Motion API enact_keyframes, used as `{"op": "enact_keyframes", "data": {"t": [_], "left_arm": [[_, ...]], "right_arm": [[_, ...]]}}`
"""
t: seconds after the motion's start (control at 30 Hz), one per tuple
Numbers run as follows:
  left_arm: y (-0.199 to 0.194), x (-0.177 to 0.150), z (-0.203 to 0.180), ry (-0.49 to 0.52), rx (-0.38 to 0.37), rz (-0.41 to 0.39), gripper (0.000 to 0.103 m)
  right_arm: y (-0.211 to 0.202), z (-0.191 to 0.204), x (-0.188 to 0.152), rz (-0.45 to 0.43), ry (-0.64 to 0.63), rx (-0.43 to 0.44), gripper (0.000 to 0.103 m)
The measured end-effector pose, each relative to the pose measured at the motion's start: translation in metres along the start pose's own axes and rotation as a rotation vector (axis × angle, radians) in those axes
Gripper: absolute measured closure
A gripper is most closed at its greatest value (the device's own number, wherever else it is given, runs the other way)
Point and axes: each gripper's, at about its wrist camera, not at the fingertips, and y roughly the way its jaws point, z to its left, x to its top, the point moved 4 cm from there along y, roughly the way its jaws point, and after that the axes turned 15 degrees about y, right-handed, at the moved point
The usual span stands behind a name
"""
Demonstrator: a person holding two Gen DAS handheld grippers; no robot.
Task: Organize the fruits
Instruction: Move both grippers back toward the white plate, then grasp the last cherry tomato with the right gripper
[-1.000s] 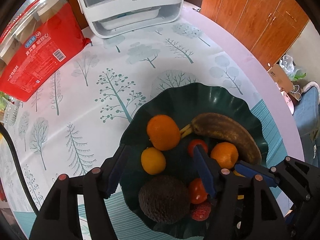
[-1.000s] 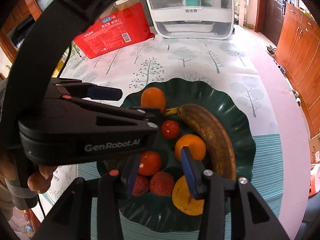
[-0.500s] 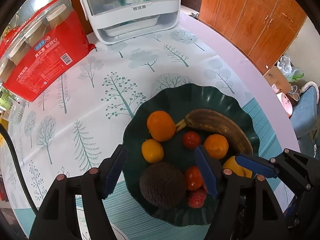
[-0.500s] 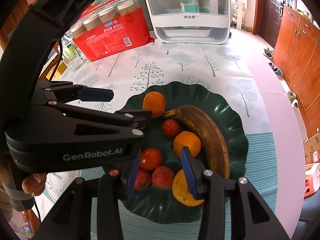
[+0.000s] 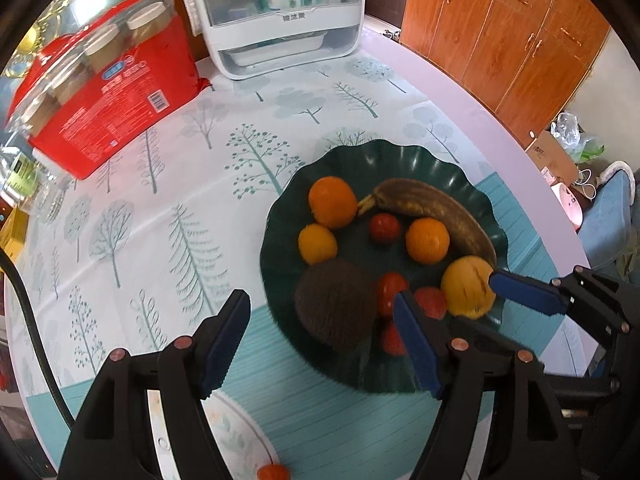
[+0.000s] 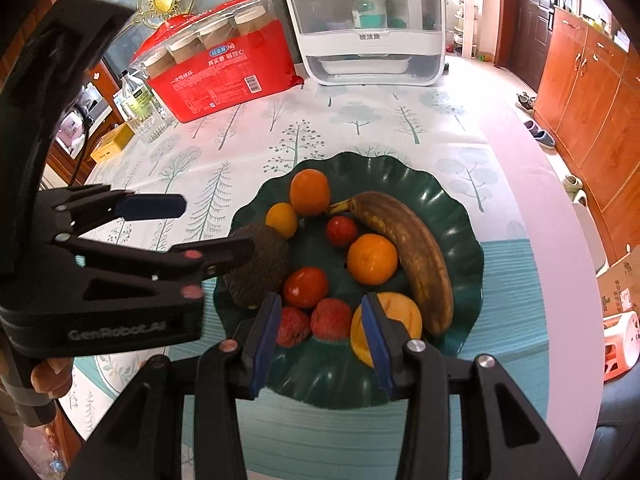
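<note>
1. A dark green wavy-rimmed plastic bowl (image 6: 448,208) sits on my table, on a tree-printed white and teal tablecloth (image 5: 168,208), holding all the fruit but one.
2. Inside lie a brown overripe banana (image 6: 404,248), a large orange (image 6: 310,192), a smaller orange (image 6: 372,258), a small yellow-orange citrus (image 6: 281,219), red tomatoes (image 6: 306,287), red lychees (image 6: 331,323), a yellow fruit (image 5: 466,292) and a rough dark brown avocado (image 5: 334,306).
3. My right gripper (image 6: 320,332) hangs over the bowl's near rim, its blue pads spread apart and holding nothing.
4. My left gripper (image 5: 320,340) hovers beside the avocado, likewise wide apart and empty.
5. One small red fruit (image 5: 272,472) lies outside the bowl, on a white floral plate (image 5: 236,436).
6. Behind stand a red pack of paper cups (image 5: 108,92) and a white cabinet-style appliance (image 6: 368,28).
</note>
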Motion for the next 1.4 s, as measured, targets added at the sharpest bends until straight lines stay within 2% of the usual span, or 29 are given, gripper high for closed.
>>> {"op": "enact_keyframes", "data": {"t": [0.33, 0.6, 0.83, 1.1, 1.27, 1.4], "left_arm": [[-0.056, -0.047, 0.009, -0.023, 0.032, -0.061, 0.026], [-0.098, -0.088, 0.033, -0.066, 0.049, -0.11, 0.025], [-0.121, -0.124, 0.059, -0.11, 0.097, -0.135, 0.023], [-0.125, -0.182, 0.096, -0.218, 0.152, -0.133, 0.022], [-0.107, -0.218, 0.108, -0.259, 0.162, -0.097, 0.022], [-0.083, -0.239, 0.11, -0.273, 0.141, -0.055, 0.022]], "right_arm": [[-0.024, 0.022, -0.022, -0.018, 0.007, 0.004, 0.061], [-0.041, 0.071, -0.038, -0.034, -0.043, 0.038, 0.061], [-0.051, 0.117, -0.05, -0.045, -0.093, 0.064, 0.061], [-0.037, 0.158, -0.072, -0.021, -0.13, 0.071, 0.061], [-0.007, 0.17, -0.095, 0.031, -0.136, 0.044, 0.061], [0.021, 0.17, -0.112, 0.077, -0.122, 0.013, 0.061]]}}
